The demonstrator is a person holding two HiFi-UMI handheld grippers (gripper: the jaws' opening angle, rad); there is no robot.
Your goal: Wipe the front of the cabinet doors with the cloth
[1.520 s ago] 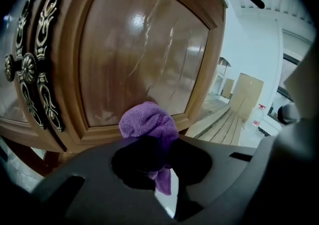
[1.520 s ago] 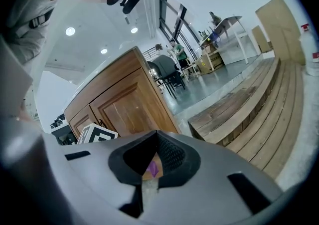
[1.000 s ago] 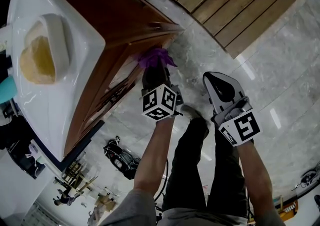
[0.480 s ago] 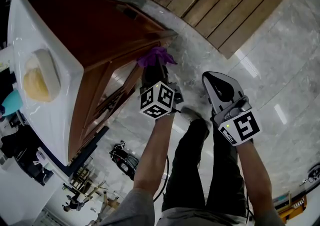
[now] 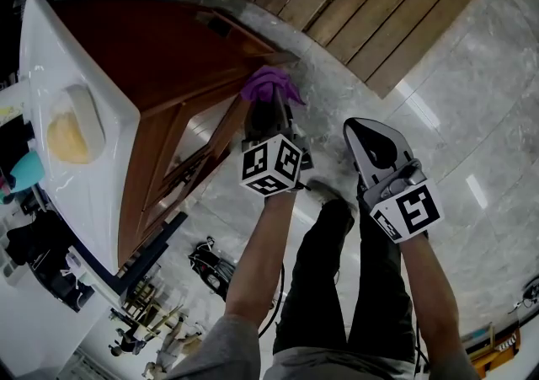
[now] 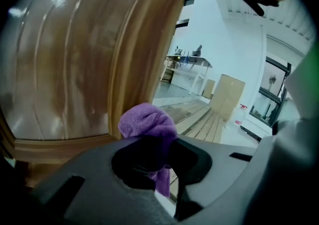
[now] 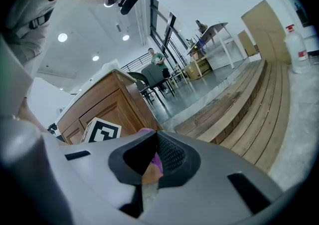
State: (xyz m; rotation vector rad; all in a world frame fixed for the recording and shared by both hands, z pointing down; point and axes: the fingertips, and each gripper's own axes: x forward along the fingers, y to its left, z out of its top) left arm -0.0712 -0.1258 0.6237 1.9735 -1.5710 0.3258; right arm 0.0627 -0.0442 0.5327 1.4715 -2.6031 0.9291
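A: Where is the cloth?

B: My left gripper (image 6: 149, 145) has its jaws clamped on the purple cloth (image 6: 147, 120). The cloth bunches out past the tips, right at the frame of the wooden cabinet door (image 6: 60, 59), beside the door's glossy panel. I cannot tell whether the cloth touches the wood.

A: And your other hand?

B: My right gripper (image 7: 149, 161) has its jaws pressed together with nothing between them. It is held over the grey marble floor (image 5: 472, 117), near the left gripper and apart from the cabinet. Wooden decking (image 5: 379, 8) lies beyond
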